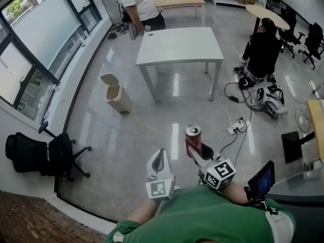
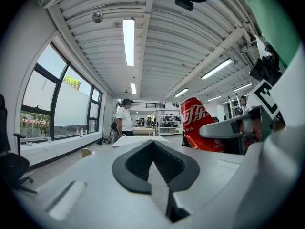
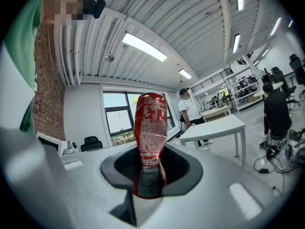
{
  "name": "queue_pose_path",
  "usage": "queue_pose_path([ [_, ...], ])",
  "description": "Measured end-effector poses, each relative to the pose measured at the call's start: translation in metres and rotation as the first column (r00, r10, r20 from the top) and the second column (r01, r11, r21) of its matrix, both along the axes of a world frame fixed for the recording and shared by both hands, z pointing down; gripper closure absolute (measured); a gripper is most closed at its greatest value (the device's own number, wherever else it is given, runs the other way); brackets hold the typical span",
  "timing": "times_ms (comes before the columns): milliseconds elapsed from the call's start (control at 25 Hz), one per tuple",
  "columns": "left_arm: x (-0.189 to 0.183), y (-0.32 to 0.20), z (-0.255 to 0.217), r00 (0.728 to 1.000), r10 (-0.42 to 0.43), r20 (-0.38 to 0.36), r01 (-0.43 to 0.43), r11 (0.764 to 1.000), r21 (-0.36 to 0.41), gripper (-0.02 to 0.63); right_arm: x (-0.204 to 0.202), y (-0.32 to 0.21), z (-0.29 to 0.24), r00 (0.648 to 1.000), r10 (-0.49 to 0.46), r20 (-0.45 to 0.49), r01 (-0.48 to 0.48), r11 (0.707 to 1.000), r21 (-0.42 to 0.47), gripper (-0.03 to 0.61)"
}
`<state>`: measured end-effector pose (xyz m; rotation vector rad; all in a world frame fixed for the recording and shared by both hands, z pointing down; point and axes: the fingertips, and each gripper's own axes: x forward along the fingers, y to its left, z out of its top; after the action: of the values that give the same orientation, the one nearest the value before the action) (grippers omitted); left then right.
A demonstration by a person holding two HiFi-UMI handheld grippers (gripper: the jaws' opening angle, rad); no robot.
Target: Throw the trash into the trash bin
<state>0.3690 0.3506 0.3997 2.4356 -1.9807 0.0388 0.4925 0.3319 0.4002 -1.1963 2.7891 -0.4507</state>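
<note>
A dented red soda can [image 1: 193, 137] stands upright in the air, and my right gripper [image 1: 196, 151] is shut on its lower part. In the right gripper view the can [image 3: 150, 132] fills the gap between the dark pads [image 3: 183, 173] of my right gripper [image 3: 148, 178]. My left gripper [image 1: 160, 157] hangs just left of the can, shut and holding nothing. The left gripper view shows my left gripper [image 2: 153, 149] with jaws together and the can [image 2: 197, 123] to their right. The beige trash bin [image 1: 116, 93] with a swing lid stands on the floor, far ahead and to the left.
A white table [image 1: 178, 45] stands beyond the bin, with a person in a white shirt [image 1: 140, 4] behind it. Another person in black [image 1: 263, 49] sits on the floor at right among cables [image 1: 237, 127]. A black office chair [image 1: 46, 153] is at left by the windows.
</note>
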Motion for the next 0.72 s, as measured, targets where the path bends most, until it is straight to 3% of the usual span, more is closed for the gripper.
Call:
queue_pose_path([
  [240, -0.003, 0.002, 0.005, 1.0, -0.024, -0.006, 0.024, 0.999, -0.031, 0.607, 0.001, 0.002, 0.002, 1.0, 0.001, 0.002, -0.001, 1.0, -0.002, 0.466],
  [720, -0.007, 0.0, -0.007, 0.999, -0.053, -0.008, 0.053, 0.999, -0.005, 0.607, 0.002, 0.002, -0.002, 1.0, 0.004, 0.03, -0.004, 1.0, 0.007, 0.466],
])
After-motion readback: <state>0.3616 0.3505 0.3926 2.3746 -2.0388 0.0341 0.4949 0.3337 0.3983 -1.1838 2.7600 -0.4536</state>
